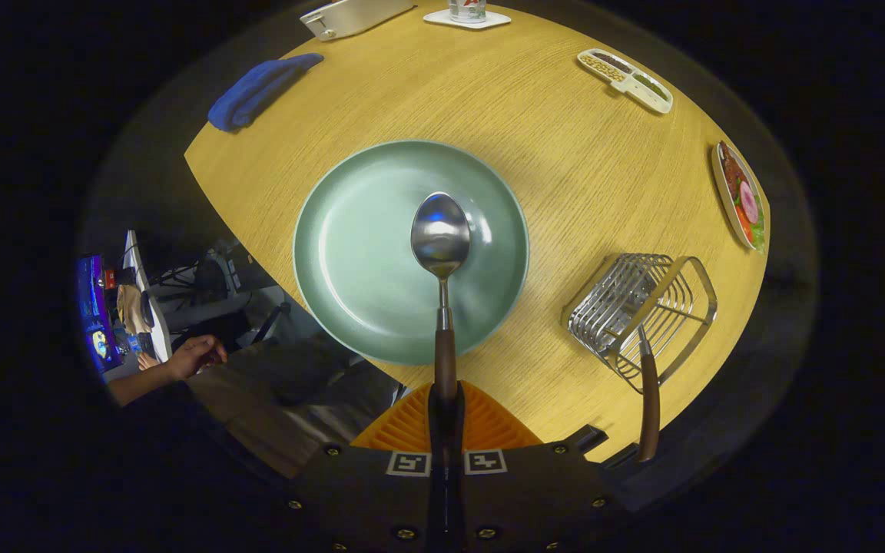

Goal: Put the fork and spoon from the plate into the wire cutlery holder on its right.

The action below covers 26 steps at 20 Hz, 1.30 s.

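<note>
My gripper (446, 399) is shut on the brown wooden handle of a spoon (440, 238). The orange fingers (488, 422) press the handle from both sides. The spoon's steel bowl is held above the pale green plate (350, 253), which lies on the round wooden table just beyond the fingers. To the right of the plate stands the wire cutlery holder (642, 307). A fork (648, 399) with a matching brown handle sits in it, handle leaning out toward me.
The table's (550, 146) far side holds a blue cloth (258, 88), a white case (350, 15), a glass on a coaster (467, 14), a divided snack tray (625, 79) and a salad dish (742, 196). A person's hand (193, 357) rests below the table's near-left edge.
</note>
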Tool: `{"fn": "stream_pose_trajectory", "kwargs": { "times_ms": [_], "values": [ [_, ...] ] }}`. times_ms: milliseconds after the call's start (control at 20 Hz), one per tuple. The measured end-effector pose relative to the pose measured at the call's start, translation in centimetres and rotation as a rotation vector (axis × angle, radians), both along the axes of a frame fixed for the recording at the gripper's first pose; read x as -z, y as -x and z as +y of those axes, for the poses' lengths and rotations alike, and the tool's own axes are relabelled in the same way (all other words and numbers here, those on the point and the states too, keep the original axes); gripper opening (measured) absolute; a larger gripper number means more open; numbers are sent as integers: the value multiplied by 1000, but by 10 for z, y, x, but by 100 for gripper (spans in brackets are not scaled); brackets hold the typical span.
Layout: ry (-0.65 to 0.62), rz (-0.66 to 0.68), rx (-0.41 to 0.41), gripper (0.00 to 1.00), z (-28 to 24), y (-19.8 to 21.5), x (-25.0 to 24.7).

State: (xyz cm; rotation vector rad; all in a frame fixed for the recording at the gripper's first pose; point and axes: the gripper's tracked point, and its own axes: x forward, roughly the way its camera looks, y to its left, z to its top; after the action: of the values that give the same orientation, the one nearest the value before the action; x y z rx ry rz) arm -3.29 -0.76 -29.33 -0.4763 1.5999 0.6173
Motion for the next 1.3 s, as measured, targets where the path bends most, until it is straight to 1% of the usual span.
{"fn": "stream_pose_trajectory", "kwargs": {
  "times_ms": [200,350,500,600,900,1100,1300],
  "values": [
    [-14,20,-4,2,-18,-4,-36],
    [19,15,-20,2,-46,-10,-58],
    [27,28,-16,2,-65,-13,-76],
    [60,22,-25,2,-82,-17,-86],
    [111,60,7,2,-117,-20,-100],
    [138,90,43,2,-134,-30,-99],
    [178,144,58,2,-147,-38,-92]
  ]
}}
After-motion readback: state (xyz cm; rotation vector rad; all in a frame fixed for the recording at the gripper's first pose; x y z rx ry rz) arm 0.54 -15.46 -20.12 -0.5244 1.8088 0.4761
